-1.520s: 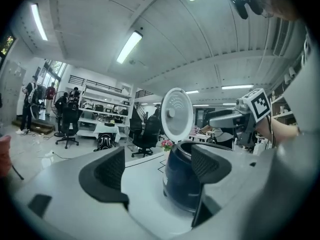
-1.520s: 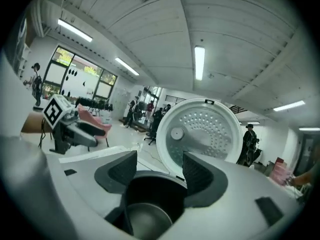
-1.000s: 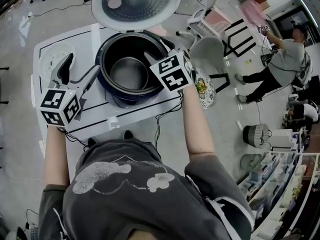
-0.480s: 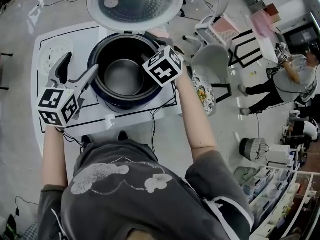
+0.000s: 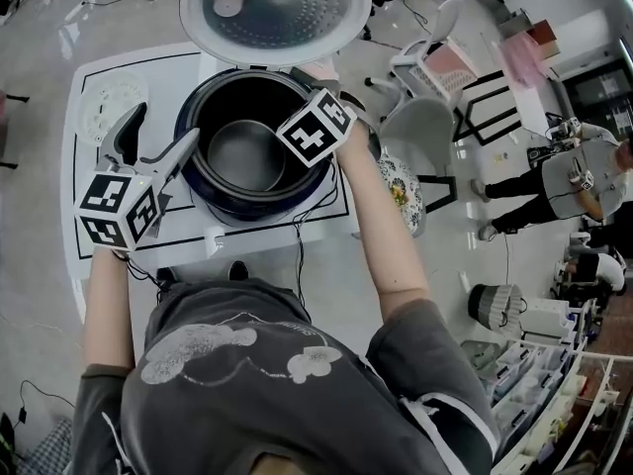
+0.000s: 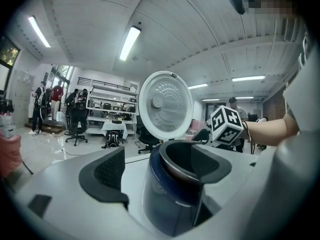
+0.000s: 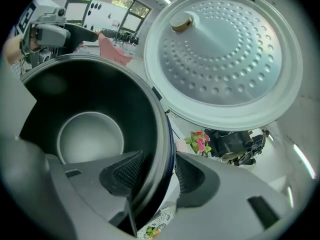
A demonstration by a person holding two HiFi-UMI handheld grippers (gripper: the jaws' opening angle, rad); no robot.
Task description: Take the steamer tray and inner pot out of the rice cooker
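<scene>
The dark blue rice cooker (image 5: 226, 194) stands open on the white table, its lid (image 5: 272, 3) raised at the back. The dark inner pot (image 5: 245, 151) sits inside it. A white perforated steamer tray (image 5: 111, 102) lies on the table to the left. My right gripper (image 5: 313, 139) points down at the pot's right rim. In the right gripper view its jaws (image 7: 159, 174) straddle the rim, one pad inside the pot (image 7: 90, 139) and one outside. They are closing, with a gap still showing at the outer pad. My left gripper (image 5: 161, 132) stands open at the cooker's left side (image 6: 165, 199).
Black tape lines mark the table (image 5: 89, 206). A flowered plate (image 5: 401, 171) sits at its right edge, and a cable trails off the front. Grey chairs (image 5: 425, 117) stand to the right. A person (image 5: 574, 181) stands further right.
My right gripper has sunk onto the pot's right rim and tilted further down, and its jaws have narrowed. The left gripper has hardly moved.
</scene>
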